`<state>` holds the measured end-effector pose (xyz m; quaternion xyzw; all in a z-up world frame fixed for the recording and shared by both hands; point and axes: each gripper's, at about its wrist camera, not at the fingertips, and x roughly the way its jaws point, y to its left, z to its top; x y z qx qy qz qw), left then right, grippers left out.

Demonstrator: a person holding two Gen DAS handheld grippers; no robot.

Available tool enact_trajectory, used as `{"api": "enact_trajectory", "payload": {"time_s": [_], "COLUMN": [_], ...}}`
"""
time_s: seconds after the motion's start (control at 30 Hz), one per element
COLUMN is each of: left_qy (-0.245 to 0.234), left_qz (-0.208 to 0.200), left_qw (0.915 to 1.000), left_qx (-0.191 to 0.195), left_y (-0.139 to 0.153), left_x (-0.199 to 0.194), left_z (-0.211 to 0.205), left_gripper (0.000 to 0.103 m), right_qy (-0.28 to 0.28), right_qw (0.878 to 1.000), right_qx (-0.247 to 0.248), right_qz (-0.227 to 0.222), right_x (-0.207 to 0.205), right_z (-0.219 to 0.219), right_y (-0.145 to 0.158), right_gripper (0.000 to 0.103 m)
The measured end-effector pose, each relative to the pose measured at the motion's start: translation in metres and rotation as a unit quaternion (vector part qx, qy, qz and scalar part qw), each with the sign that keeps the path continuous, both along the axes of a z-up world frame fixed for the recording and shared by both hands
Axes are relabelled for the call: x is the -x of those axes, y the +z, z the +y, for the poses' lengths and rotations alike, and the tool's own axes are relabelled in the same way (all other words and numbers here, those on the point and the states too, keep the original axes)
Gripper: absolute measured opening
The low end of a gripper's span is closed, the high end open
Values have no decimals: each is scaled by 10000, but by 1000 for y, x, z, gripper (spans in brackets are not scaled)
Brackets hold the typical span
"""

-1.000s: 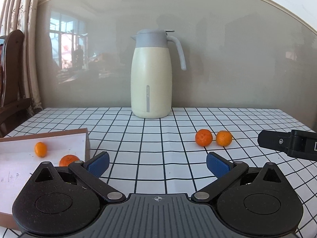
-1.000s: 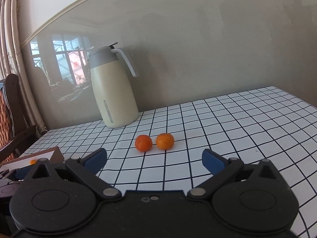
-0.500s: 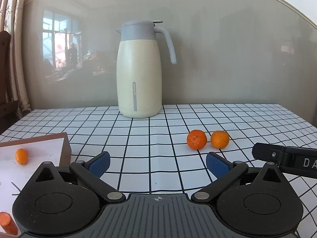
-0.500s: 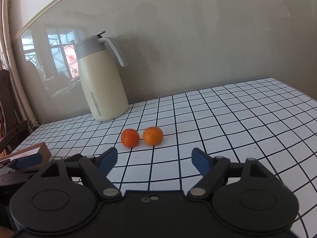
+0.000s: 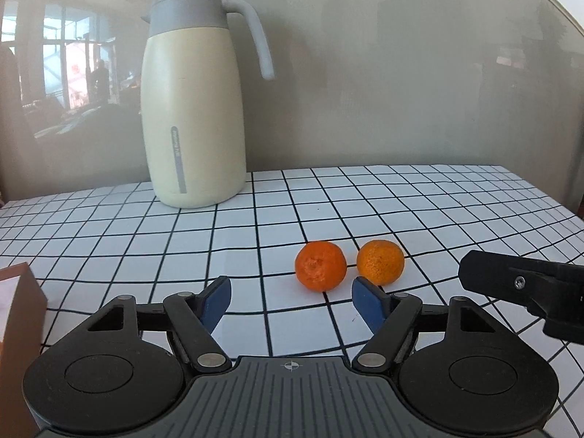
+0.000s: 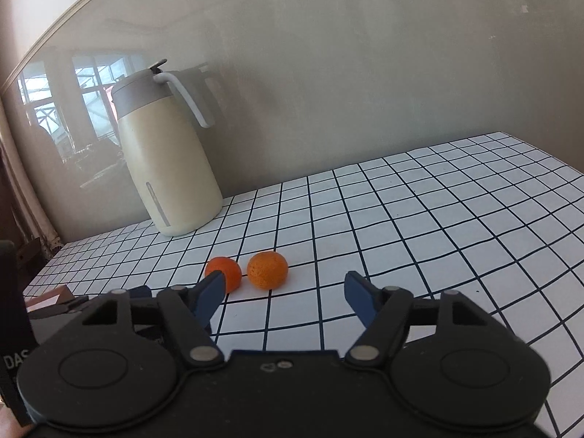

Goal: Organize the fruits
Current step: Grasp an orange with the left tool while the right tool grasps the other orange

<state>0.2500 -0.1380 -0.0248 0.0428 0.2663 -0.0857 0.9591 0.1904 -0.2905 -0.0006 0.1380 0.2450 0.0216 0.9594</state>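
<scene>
1. From the left wrist view, the left gripper [image 5: 288, 301] is coming in low over the checked tablecloth [image 5: 419, 200] towards two mandarins. Its blue pads [image 5: 215, 301] are standing partly apart after just narrowing, with nothing between them yet. The darker mandarin [image 5: 320, 265] is sitting just ahead of the right-hand pad, and the paler mandarin [image 5: 380, 262] is just beside it, barely apart. The right gripper's black finger [image 5: 518, 284] is poking in from the right edge, and a cardboard box [image 5: 20, 314] corner is showing at the left.
2. I'd say this claw should shift a little rightward so the darker fruit centres between the pads, then squeeze gently: the peel looks soft and dimpled, and a round fruit will roll on smooth cloth.
3. From the right wrist view, the right gripper [image 6: 283, 294] is also half-open and empty, its jaws having just been closing. The paler mandarin [image 6: 267, 269] is lying ahead, left of centre; the darker one [image 6: 227, 272] is partly hidden behind the left pad [image 6: 208, 294].
4. A glossy cream thermos jug [image 6: 168, 168] with a grey lid is standing behind.
</scene>
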Motion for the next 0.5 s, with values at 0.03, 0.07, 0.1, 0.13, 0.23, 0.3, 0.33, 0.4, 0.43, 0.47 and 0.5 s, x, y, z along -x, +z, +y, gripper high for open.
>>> {"api": "enact_trajectory", "payload": {"time_s": [0.03, 0.07, 0.1, 0.13, 0.23, 0.3, 0.33, 0.4, 0.43, 0.47, 0.5], "left_qy": [-22, -17, -4, 6, 6, 16, 32, 84, 98, 111, 115], "left_qz": [1, -5, -17, -9, 29, 35, 59, 143, 196, 257, 285], "left_qw": [10000, 10000, 10000, 10000, 10000, 10000, 10000, 9998, 9998, 9996, 9995], "left_qx": [10, 7, -7, -11, -8, -30, -48, -50, -13, 37, 59], "left_y": [0, 0, -1, -1, -2, -3, -4, -8, -9, -10, -11], "left_x": [-3, -6, -10, -14, -26, -31, -35, -42, -44, -46, -47], "left_z": [-4, -7, -10, -12, -18, -21, -21, -20, -18, -16, -14], "left_gripper": [74, 74, 74, 74, 74, 74, 74, 72, 68, 62, 59], "right_qy": [-4, -42, -58, -65, -62, -49, -45, -34, -38, -30, -16], "right_qw": [10000, 10000, 10000, 10000, 9999, 9999, 10000, 10000, 9999, 9999, 9999], "right_qx": [-8, 4, 7, -11, -76, -82, -73, -67, -81, -93, -99], "right_qz": [18, 24, 24, 39, 52, 40, 39, 46, 52, 63, 79], "right_x": [-1, -2, -2, -3, -4, -5, -5, -8, -9, -10, -11], "right_z": [-2, -3, -4, -6, -8, -8, -7, -5, -5, -4, -3], "right_y": [-1, -1, -2, -2, -3, -3, -3, -3, -3, -4, -4], "right_gripper": [65, 65, 65, 66, 66, 66, 66, 66, 66, 66, 66]}}
